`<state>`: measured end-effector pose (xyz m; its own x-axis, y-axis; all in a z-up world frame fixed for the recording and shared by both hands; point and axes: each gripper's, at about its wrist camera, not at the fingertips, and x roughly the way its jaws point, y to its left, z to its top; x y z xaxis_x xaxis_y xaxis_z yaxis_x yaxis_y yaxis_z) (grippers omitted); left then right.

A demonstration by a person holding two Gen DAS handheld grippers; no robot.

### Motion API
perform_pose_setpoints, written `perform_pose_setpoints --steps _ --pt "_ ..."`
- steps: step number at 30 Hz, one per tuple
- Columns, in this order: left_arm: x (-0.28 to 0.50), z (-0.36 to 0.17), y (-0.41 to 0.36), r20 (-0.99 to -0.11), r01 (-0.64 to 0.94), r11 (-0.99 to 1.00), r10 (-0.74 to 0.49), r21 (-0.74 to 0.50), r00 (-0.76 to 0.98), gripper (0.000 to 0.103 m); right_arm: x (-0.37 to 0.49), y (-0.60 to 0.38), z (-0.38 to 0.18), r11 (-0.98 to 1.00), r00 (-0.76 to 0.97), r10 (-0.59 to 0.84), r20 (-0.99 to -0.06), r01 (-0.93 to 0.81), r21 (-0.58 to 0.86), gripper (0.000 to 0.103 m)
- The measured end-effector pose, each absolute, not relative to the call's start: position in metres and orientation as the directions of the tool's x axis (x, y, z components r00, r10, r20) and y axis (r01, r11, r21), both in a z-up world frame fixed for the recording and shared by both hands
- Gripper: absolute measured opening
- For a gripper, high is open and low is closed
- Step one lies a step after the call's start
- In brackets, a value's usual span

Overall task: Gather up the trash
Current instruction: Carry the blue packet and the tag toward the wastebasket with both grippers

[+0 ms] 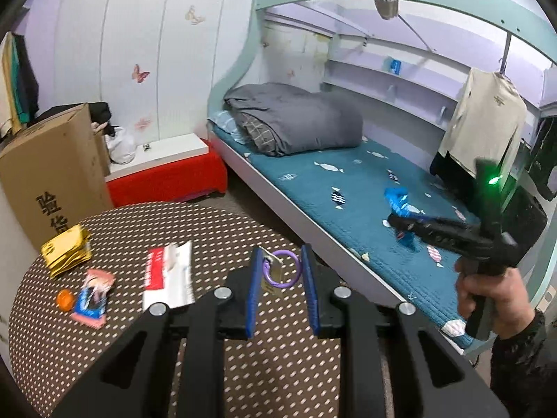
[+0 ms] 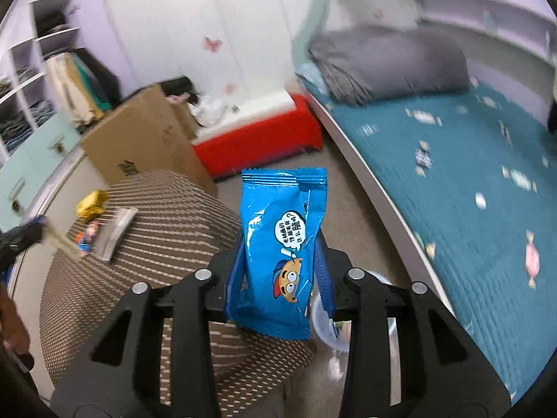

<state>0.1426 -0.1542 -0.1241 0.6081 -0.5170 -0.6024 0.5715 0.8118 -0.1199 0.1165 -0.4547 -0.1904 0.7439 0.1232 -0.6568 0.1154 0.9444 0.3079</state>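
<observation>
My left gripper [image 1: 280, 278] hangs open over the brown dotted round table [image 1: 222, 230], with a purple ring and small tag [image 1: 278, 271] between its blue pads; whether it holds them is unclear. On the table lie a gold wrapper [image 1: 66, 250], a red-and-white packet [image 1: 169, 278], a colourful wrapper [image 1: 92, 292] and an orange disc [image 1: 65, 300]. My right gripper [image 2: 278, 271] is shut on a blue snack wrapper [image 2: 282, 247], held upright. In the left wrist view the right gripper [image 1: 400, 221] holds that wrapper [image 1: 400, 203] over the bed.
A bed with a teal mattress [image 1: 348, 191] and grey folded duvet [image 1: 296, 118] is to the right. A cardboard box [image 1: 52, 174] stands left of the table, a red-and-white bench [image 1: 167, 170] behind it. A clear plastic bag or bin [image 2: 330, 327] shows below my right gripper.
</observation>
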Motion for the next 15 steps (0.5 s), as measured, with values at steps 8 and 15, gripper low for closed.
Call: perform_pose_setpoints --steps 8,15 --pt "0.159 -0.139 -0.211 -0.637 0.615 0.778 -0.539 -0.127 0.551 0.022 0.154 -0.508 -0.293 0.890 0.608 0.144 -0.781 0.265 0.371 0.036" --pt "0.180 -0.166 -0.267 -0.691 0.653 0.745 -0.545 -0.138 0.475 0.022 0.182 -0.535 -0.383 0.813 0.503 0.231 -0.833 0.370 0.449 0.046"
